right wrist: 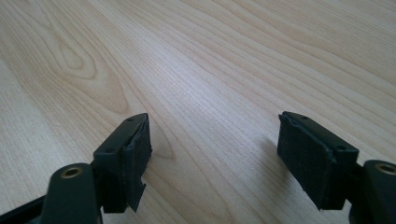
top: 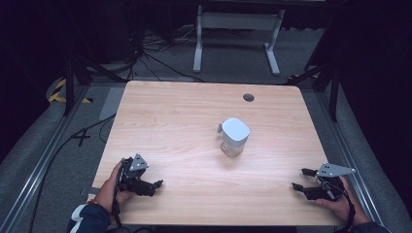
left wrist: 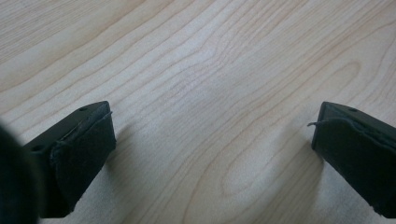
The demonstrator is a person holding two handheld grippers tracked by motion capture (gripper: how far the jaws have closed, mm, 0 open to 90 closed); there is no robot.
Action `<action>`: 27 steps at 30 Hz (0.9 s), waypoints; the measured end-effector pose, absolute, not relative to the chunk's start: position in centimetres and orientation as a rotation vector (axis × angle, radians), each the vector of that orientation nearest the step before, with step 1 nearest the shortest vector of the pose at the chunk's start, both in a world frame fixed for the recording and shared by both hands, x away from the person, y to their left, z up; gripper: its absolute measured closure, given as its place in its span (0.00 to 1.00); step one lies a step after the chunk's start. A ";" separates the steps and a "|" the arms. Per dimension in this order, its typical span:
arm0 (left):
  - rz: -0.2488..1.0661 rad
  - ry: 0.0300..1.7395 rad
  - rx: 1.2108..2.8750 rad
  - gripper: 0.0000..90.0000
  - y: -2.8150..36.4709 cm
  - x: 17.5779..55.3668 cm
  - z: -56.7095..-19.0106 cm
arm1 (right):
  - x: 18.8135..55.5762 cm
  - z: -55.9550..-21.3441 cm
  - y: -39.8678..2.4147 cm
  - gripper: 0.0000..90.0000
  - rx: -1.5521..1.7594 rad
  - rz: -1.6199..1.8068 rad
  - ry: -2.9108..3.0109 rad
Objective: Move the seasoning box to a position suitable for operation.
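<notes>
From the high view I see the light wooden table (top: 194, 121) with a single clear jar (top: 233, 141) standing upright a little right of the frame's centre; it has a white squarish lid (top: 235, 130) on top and a small white tab at the lid's left edge. A dark round grommet hole (top: 248, 97) sits near the table's far edge, above the jar in the frame.

My left gripper (top: 154, 187) rests at the lower left of the high view, held in the person's left hand (top: 109, 187), with its tips pointing right across the wood. In the left gripper view (left wrist: 212, 140) its jaws stand wide apart with only bare wood grain between them.

My right gripper (top: 300, 178) lies at the lower right, held in the right hand (top: 340, 204), tips pointing left. In the right gripper view (right wrist: 212, 149) its jaws are likewise spread, nothing between them.

Both grippers are well apart from the jar
</notes>
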State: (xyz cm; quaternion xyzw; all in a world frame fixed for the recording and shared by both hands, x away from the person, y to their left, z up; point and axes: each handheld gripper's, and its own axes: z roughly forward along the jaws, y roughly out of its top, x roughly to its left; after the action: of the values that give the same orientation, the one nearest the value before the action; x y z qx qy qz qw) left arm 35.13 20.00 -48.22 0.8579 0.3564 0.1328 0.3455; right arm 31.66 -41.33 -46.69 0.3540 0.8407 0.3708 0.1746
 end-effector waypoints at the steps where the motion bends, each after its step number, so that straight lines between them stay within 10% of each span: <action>1: 0.342 0.927 2.219 0.00 19.9 35.2 -48.3 | 31.7 -46.7 -41.3 0.29 1.003 1.051 2.383; 27: 0.326 0.861 2.245 0.00 18.6 37.4 -48.1 | 33.2 -43.5 -38.7 0.54 0.932 1.130 2.327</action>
State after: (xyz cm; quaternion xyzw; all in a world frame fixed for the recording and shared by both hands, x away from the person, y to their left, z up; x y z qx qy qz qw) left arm 37.43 18.64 -48.13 0.8667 0.3323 0.1258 0.3501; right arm 33.18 -38.73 -43.45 0.3325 0.8301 0.4030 0.1947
